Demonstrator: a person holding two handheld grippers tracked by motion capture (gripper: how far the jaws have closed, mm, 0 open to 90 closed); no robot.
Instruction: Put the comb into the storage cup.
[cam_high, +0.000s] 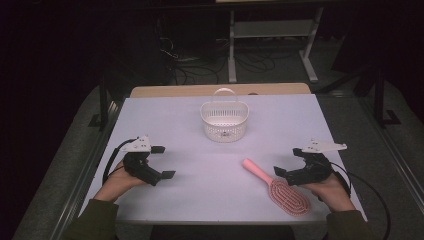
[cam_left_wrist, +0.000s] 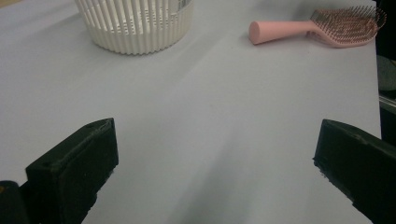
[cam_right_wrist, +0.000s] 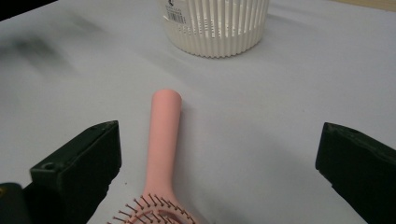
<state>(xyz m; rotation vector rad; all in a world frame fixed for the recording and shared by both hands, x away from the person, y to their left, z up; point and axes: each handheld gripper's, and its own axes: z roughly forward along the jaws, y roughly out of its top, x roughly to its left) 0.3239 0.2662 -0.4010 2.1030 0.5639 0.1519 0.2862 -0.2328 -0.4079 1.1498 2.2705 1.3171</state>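
Observation:
A pink hairbrush (cam_high: 279, 186) lies on the white table, bristles up, handle pointing toward the table's middle. It also lies far off to the upper right in the left gripper view (cam_left_wrist: 322, 27). A white slatted basket (cam_high: 224, 119) with a hoop handle stands at the far centre. My right gripper (cam_high: 289, 161) is open just right of the brush head; in the right gripper view the brush handle (cam_right_wrist: 165, 135) runs between its spread jaws, untouched. My left gripper (cam_high: 163, 161) rests open at the near left with nothing between its jaws.
The white table top (cam_high: 185, 120) sits on a wooden table whose edge shows behind the basket. Beyond it are a dark floor with cables and a white metal frame (cam_high: 272, 30). A basket label (cam_right_wrist: 175, 11) faces the right gripper.

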